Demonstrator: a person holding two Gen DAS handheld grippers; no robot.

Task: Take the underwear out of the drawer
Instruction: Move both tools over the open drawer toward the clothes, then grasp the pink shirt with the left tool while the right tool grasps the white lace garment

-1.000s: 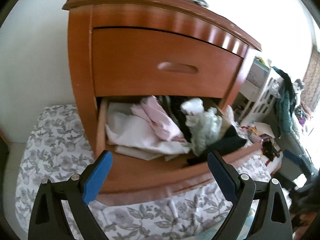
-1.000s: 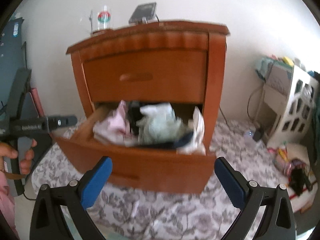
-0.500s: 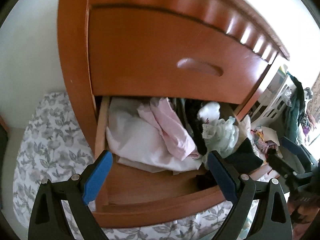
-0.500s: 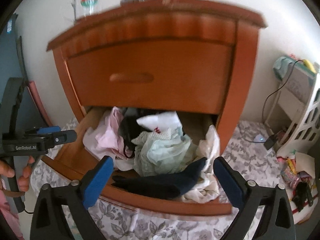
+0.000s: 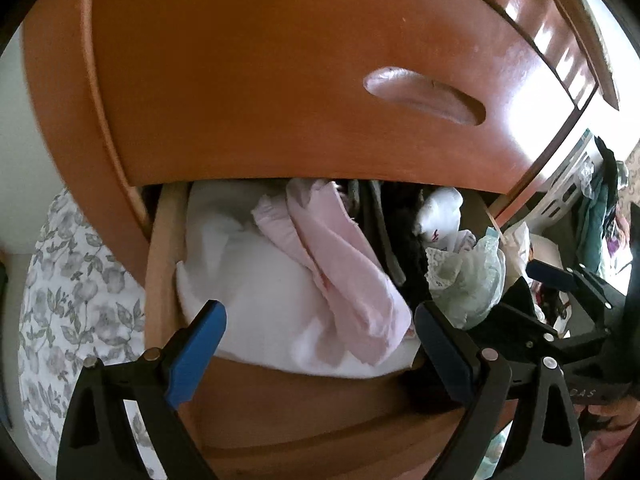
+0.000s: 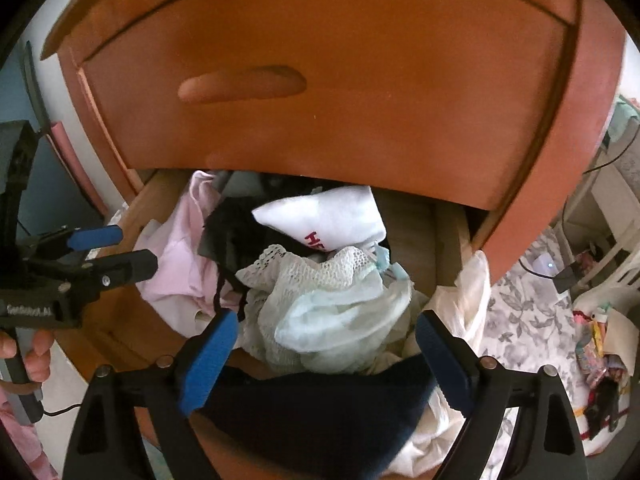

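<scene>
Spilling clothes (image 6: 332, 320) fill open drawer (image 5: 280, 408)

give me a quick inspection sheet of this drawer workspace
surface: wooden nightstand on a floral cloth; lower drawer pulled open, upper one shut
job's things: heaped garments in the drawer: pink piece, white piece, pale green lacy piece, white piece with red letters, dark navy piece over the front edge
clutter: small items on the floor at right, too small to tell
grippers: left gripper open over the pink and white pieces; right gripper open, jaws just narrowing, nothing pressed between them
cables: dark cable at right
surroundings: white plastic rack
</scene>
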